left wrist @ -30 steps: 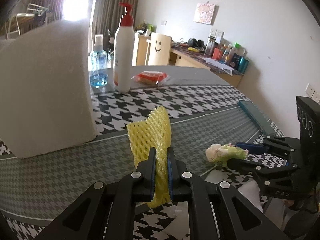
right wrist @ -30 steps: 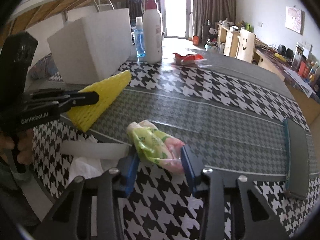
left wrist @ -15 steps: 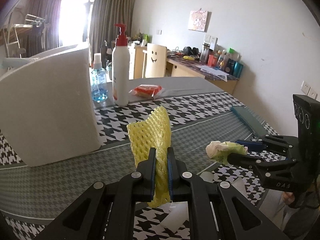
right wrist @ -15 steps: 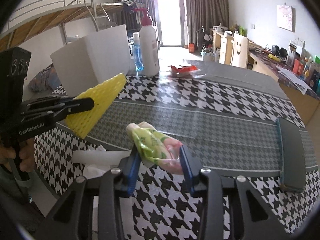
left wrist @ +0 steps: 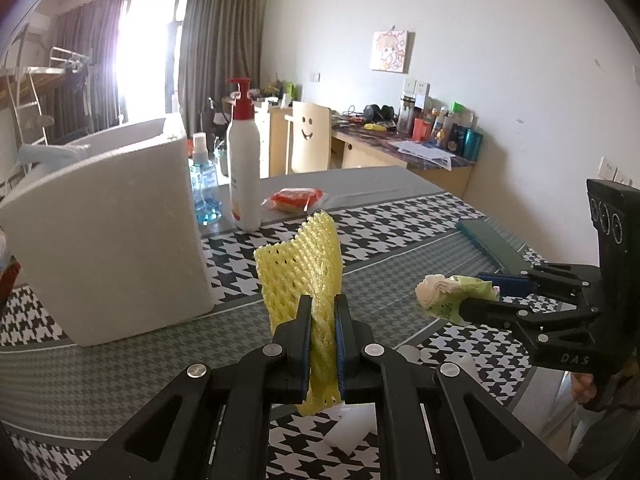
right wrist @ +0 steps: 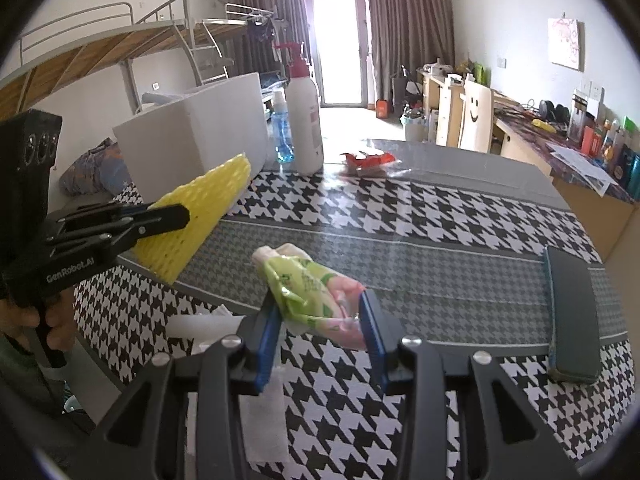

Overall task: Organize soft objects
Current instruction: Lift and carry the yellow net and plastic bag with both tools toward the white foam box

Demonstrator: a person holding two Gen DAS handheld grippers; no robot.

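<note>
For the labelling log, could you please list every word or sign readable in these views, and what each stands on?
"GenRobot.AI": side of the left gripper, seen from the right wrist.
"DAS": side of the right gripper, seen from the left wrist.
Smiley face, no words: chair back.
Tissue pack: print too crumpled to read.
Pump bottle, spray bottle, wall picture: too small or blurred to read.
</note>
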